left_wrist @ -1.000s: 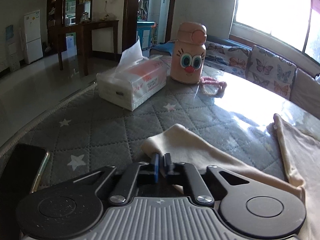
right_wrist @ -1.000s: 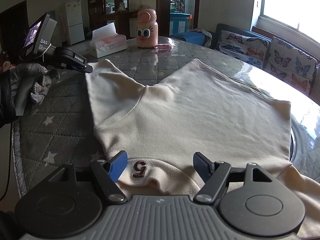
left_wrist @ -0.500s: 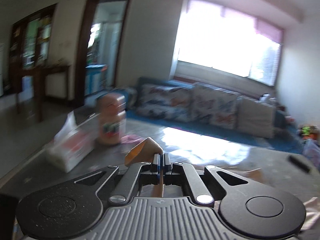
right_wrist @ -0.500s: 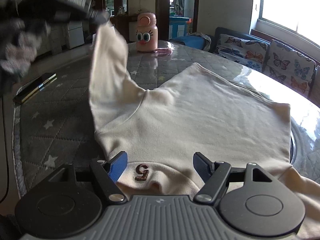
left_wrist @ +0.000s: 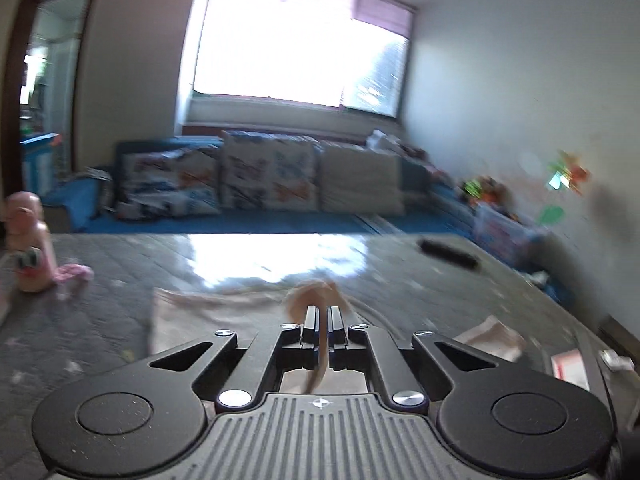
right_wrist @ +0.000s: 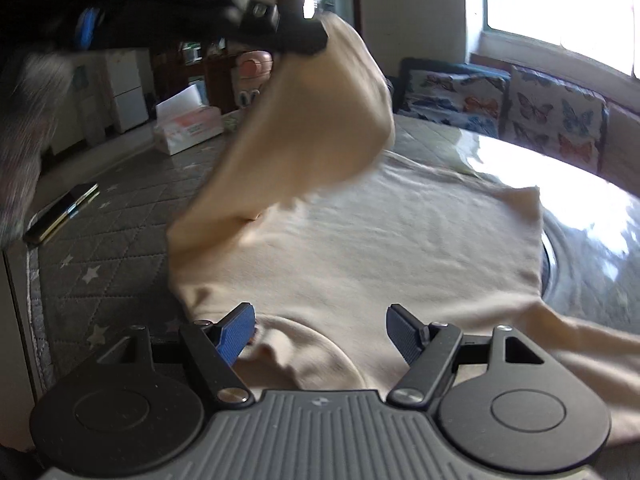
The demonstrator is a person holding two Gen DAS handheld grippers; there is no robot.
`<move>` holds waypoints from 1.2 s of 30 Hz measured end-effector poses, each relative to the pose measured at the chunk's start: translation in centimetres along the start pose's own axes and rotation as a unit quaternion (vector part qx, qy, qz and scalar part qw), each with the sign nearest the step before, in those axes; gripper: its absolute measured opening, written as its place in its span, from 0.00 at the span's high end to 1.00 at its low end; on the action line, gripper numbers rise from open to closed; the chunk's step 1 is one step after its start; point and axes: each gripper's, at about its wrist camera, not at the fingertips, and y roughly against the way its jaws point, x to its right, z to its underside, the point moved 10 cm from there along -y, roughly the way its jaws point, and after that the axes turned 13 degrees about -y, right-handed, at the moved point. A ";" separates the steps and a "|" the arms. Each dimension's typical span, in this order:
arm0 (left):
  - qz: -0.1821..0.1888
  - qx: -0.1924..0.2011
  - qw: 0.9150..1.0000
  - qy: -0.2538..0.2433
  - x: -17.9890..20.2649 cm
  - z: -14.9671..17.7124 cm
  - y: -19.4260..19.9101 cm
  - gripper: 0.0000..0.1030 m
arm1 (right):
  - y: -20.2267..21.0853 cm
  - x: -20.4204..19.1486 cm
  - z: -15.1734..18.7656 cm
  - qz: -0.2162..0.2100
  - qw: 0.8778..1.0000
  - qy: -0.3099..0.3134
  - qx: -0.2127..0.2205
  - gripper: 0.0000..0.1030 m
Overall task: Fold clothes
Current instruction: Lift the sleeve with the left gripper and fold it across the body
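Cream fabric filled most of the right wrist view: a pale sweatshirt (right_wrist: pixel 400 248) lay spread flat on the grey quilted table cover (right_wrist: pixel 100 248) with white stars, its round neckline just in front of the right gripper (right_wrist: pixel 320 330). That gripper's blue-padded jaws stood wide apart, one on each side of the collar, holding nothing.

One sleeve (right_wrist: pixel 316 120) of the sweatshirt was lifted off the table and hung in the air above the garment's body, its end pinched in the left gripper (right_wrist: pixel 308 42), which showed as a dark blurred shape at the top left of that view. In the left wrist view the left gripper (left_wrist: pixel 323 318) had its jaws pressed together on a thin strip of the cream cloth, a bunched fold of the sleeve (left_wrist: pixel 316 296) showing just past the fingertips. The picture was blurred, but the rest of the sweatshirt could be made out lying on the table beyond.

A pink cartoon-faced bottle (left_wrist: pixel 30 240) stood at the far left edge of the table, with a small pink item (left_wrist: pixel 74 271) beside it. A tissue box (right_wrist: pixel 188 128) sat near the bottle, and a phone (right_wrist: pixel 60 214) lay on the cover at the table's left side. A sofa with butterfly-print cushions (right_wrist: pixel 556 120) stood behind the table under a bright window (left_wrist: pixel 300 44).
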 end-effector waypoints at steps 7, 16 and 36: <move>-0.004 -0.026 0.999 -0.031 -1.2 2.8 0.5 0.72 | 0.3 1.9 0.6 0.000 0.999 -0.040 -0.008 0.28; -0.080 -0.126 0.989 -0.010 -8.6 11.1 0.7 0.72 | 1.1 4.2 0.3 -0.007 0.994 -0.112 -0.002 0.28; -0.088 -0.115 0.989 -0.016 -9.2 11.0 -2.8 0.96 | 0.8 5.9 -3.2 0.011 0.988 -0.152 0.021 0.93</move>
